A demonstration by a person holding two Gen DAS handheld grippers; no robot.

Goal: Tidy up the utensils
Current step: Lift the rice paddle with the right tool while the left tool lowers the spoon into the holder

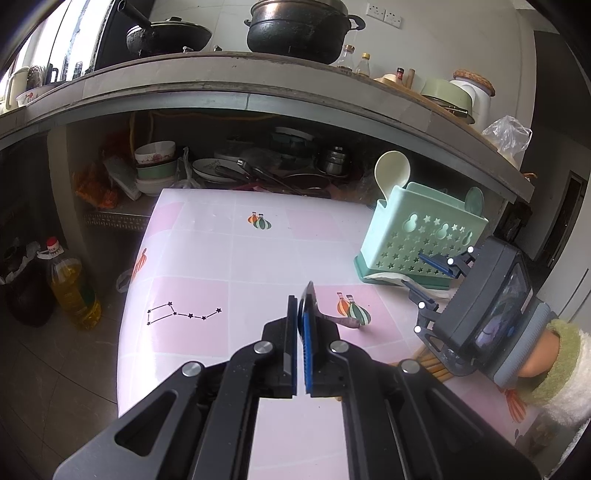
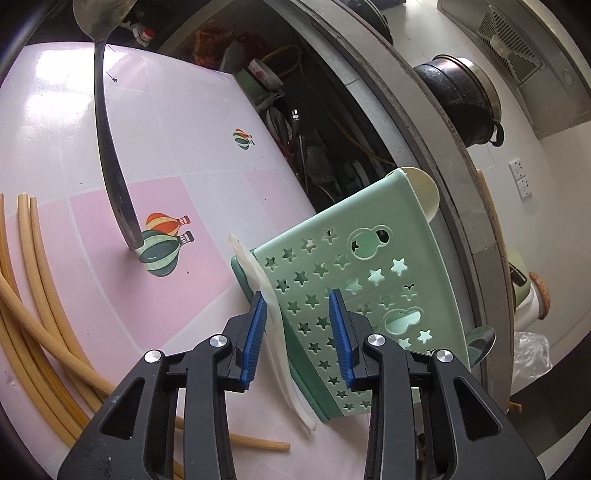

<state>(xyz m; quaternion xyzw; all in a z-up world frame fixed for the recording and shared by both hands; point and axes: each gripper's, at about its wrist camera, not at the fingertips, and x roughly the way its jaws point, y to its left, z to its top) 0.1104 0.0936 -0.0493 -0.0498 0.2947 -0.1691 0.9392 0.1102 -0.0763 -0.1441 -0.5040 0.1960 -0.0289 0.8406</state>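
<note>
On table (image 1: 207, 258): left claw (image 1: 301, 314) pinching one metal spoon (image 2: 107, 155); right claw (image 2: 297, 328) spread; one green holder (image 2: 354, 280).

Ahead of my left fingers and above them, a big black pot (image 1: 299, 29) and a dark wok (image 1: 170, 35) sit on the stone counter (image 1: 236, 79). Stacked bowls (image 1: 155, 166) fill the shelf underneath. Off to the left of those fingers, an oil bottle (image 1: 72, 284) stands on the floor. Far right, a plastic bag (image 1: 509, 136).
</note>
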